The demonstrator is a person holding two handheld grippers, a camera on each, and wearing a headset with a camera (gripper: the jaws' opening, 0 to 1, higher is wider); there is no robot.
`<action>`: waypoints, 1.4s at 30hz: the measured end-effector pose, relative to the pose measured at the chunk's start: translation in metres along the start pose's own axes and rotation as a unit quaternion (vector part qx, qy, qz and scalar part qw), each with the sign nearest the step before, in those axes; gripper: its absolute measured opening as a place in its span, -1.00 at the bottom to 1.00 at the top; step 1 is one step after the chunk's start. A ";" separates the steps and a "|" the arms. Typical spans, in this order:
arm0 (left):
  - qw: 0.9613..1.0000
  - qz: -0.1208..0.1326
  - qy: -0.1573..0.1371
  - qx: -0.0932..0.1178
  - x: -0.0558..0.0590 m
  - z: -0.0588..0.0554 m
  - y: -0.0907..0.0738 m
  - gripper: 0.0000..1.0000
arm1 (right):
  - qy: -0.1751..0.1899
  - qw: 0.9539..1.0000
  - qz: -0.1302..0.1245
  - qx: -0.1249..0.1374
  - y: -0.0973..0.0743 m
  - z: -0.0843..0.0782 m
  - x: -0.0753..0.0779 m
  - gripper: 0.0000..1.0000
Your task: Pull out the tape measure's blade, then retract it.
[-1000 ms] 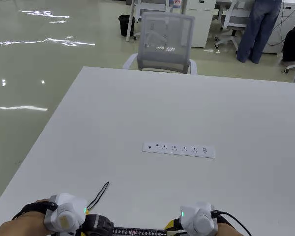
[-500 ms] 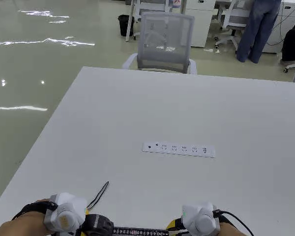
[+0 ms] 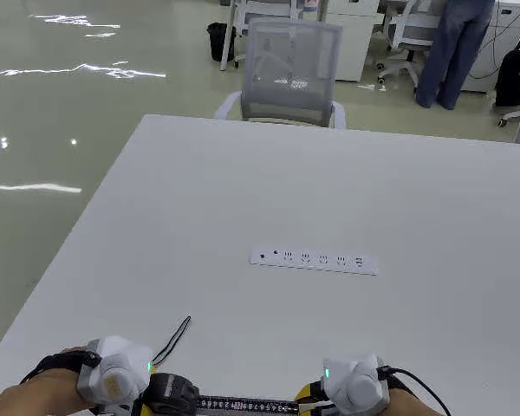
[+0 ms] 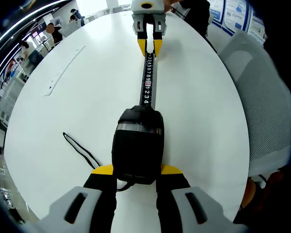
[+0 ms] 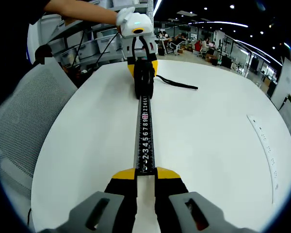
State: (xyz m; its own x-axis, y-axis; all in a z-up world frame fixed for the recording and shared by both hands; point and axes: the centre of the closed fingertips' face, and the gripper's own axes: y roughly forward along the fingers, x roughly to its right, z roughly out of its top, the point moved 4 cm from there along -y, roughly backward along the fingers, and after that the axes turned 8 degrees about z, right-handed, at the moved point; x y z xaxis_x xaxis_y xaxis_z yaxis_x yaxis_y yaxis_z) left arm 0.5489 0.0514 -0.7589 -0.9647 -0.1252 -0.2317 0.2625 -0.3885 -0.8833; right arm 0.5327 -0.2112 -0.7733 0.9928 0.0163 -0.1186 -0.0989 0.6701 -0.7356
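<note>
Both clamp: left gripper [image 4: 137, 171] holds the tape measure [image 4: 137, 143], right gripper [image 5: 145, 174] apparently pinches its blade [image 5: 144, 136], stretched straight between them.

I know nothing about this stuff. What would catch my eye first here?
The left gripper clamps a black tape measure case, its numbered blade stretched along the near edge of the white table to the right gripper, which pinches its tip. Farther out, a white power strip lies mid-table, and a grey mesh chair stands at the far end.
</note>
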 end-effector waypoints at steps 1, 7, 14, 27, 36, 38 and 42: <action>1.000 0.000 0.000 0.000 0.000 0.000 0.000 -0.46 | 0.000 1.000 0.000 0.000 0.000 -0.001 0.000 -0.78; 1.000 0.000 0.001 0.000 0.000 -0.001 0.001 -0.46 | 0.003 1.000 0.000 0.000 -0.002 -0.003 0.000 -0.79; 1.000 0.000 -0.001 -0.001 -0.001 0.000 0.002 -0.46 | 0.006 1.000 -0.002 -0.001 -0.005 -0.007 -0.001 -0.79; 1.000 0.001 -0.002 0.000 -0.001 0.001 0.001 -0.46 | 0.004 1.000 -0.002 0.002 -0.008 -0.009 -0.001 -0.79; 1.000 0.001 -0.003 0.000 -0.001 0.001 0.001 -0.46 | 0.004 1.000 -0.004 0.001 -0.012 -0.013 -0.002 -0.79; 1.000 0.001 -0.003 0.000 -0.001 0.001 0.000 -0.46 | 0.005 1.000 -0.004 0.002 -0.013 -0.014 -0.002 -0.79; 1.000 0.001 -0.003 0.000 -0.001 0.001 0.000 -0.46 | 0.006 1.000 -0.005 0.002 -0.014 -0.015 -0.003 -0.79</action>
State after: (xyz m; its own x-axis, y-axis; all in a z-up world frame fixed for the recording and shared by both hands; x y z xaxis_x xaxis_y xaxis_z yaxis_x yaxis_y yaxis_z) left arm 0.5501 0.0508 -0.7587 -0.9641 -0.1311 -0.2310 0.2643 -0.3873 -0.8832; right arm 0.5303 -0.2322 -0.7726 0.9928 0.0000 -0.1198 -0.0886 0.6726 -0.7346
